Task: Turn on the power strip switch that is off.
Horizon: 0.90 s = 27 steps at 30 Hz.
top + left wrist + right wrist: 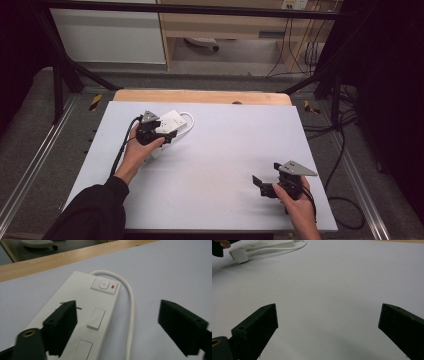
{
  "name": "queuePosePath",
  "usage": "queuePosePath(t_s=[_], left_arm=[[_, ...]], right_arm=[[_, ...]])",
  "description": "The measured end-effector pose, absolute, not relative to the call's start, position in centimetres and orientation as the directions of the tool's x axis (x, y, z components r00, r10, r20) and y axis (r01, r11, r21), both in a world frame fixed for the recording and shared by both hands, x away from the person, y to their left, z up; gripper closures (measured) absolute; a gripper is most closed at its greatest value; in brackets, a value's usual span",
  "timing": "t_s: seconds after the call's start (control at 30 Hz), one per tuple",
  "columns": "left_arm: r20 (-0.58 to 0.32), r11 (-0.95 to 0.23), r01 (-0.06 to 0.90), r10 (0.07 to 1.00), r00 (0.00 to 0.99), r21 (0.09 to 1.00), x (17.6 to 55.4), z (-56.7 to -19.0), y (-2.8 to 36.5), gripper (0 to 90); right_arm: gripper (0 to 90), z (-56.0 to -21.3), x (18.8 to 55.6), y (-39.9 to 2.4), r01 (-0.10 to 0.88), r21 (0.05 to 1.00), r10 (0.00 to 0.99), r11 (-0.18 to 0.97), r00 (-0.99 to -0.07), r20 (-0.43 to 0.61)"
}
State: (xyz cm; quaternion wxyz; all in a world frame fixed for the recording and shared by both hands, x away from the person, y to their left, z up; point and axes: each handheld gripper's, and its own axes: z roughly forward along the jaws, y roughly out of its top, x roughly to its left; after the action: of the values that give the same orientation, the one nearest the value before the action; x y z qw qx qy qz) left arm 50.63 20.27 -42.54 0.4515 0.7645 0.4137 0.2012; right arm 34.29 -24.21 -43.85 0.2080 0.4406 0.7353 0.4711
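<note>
smooth white plastic power strip [82, 322] on a matt pale table [225, 165] with wooden edge.

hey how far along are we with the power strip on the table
Done, apparently: the white power strip lies flat on the table, its red light on. In hand: the left gripper hovers over it, jaws open, gripping nothing. Left: unclear; the right gripper waits open over bare table, and the strip's plug lies loose.
</note>
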Motion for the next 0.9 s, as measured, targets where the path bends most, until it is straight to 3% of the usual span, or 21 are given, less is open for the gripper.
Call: queuePosePath(t_s=[0.53,0.9], left_arm=[[-0.132,-0.163,0.434,0.809,0.573,0.886,49.9,-41.5,20.4,8.1],[-0.121,-0.160,0.397,0.794,0.595,0.904,48.7,-40.1,20.1,6.4]], right_arm=[[2.9,-43.8,34.3,-24.2,0.450,0.877,0.844,0.169,-0.525,0.107],[2.4,-43.8,34.3,-24.2,0.447,0.880,0.845,0.161,-0.523,0.111]])
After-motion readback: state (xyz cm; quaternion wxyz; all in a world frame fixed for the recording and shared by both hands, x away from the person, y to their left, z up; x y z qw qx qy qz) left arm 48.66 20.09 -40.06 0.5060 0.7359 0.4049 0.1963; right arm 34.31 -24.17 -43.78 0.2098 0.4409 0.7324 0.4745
